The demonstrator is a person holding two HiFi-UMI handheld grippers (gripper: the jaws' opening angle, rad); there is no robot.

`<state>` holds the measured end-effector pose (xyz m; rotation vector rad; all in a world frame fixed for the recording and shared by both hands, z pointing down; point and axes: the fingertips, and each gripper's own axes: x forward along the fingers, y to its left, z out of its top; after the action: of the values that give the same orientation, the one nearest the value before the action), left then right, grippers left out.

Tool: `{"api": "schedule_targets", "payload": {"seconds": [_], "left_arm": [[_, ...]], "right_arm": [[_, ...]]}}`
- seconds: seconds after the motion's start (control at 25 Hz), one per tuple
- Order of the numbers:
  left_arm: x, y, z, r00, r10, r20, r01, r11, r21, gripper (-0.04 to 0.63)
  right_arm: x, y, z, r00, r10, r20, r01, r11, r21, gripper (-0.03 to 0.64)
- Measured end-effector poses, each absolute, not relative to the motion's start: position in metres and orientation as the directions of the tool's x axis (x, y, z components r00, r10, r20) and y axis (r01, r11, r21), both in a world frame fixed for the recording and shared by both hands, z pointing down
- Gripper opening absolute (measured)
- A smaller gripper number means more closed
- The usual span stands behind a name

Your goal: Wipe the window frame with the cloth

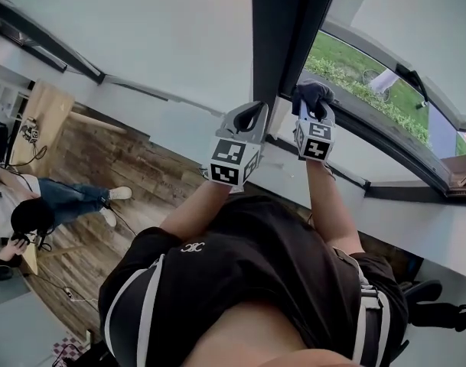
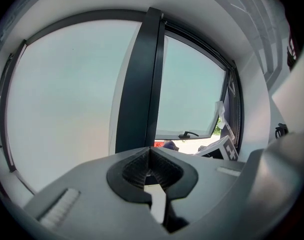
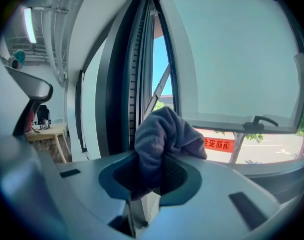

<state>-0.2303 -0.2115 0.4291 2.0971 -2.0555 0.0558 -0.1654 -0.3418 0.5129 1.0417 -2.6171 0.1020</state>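
Right tool (image 3: 149, 180) clamps the cloth (image 3: 164, 134), bunched forward to meet the window frame (image 3: 119, 84); left tool (image 2: 150, 171) (jaws together, empty) hangs alongside

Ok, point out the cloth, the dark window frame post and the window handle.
cloth (image 3: 164, 136): right gripper view, on its bunched upper fold.
window frame post (image 2: 139, 84): left gripper view, on the dark upright at mid-height.
window handle (image 3: 261, 118): right gripper view, on the top of the dark lever.
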Motion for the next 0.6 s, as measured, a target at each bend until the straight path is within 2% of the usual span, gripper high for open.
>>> {"api": "schedule_targets", "payload": {"seconds": [0.32, 0.6], "left_arm": [[-0.247, -0.209, 0.431, 0.006, -0.985, 0.173, -0.992, 0.015, 0.122, 0.009], [-0.249, -0.213, 0.437, 0.018, -0.982, 0.187, -0.991, 0.008, 0.135, 0.009]], "right_arm": [[-0.184, -0.351, 0.535, -0.662, -0.65, 0.373, -0.663, 0.74, 0.112, 0.087], [-0.197, -0.347, 0.538, -0.627, -0.693, 0.356, -0.59, 0.721, 0.364, 0.087]]}}
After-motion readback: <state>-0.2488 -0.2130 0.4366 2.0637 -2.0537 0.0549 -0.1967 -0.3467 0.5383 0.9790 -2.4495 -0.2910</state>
